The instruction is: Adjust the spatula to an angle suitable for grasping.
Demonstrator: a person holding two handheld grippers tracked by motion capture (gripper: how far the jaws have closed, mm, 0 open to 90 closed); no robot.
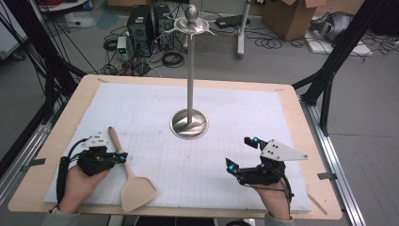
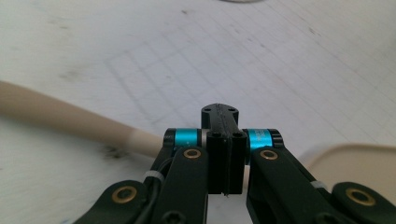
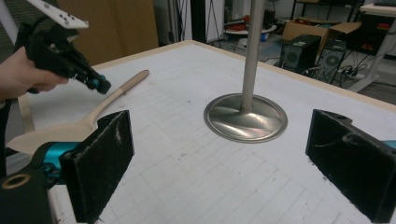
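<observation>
Your left claw (image 1: 123,157) was pressed together with nothing in it, its tip right at the handle of the wooden spatula (image 1: 133,181) lying on the surface (image 1: 226,113). Your right claw (image 1: 243,153) stood spread wide, well apart from the spatula, facing the metal stand (image 1: 189,123).

Open mat (image 1: 155,106) all round; sole obstacles metal stand (image 1: 189,123) mid-table, wooden spatula (image 1: 133,183) front-left.

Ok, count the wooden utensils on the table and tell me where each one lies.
1. A single wooden spatula lies on the white mat at the near left, its handle pointing away from the person, right beside the shut left gripper. Nothing on the table appears able to hide another.
</observation>
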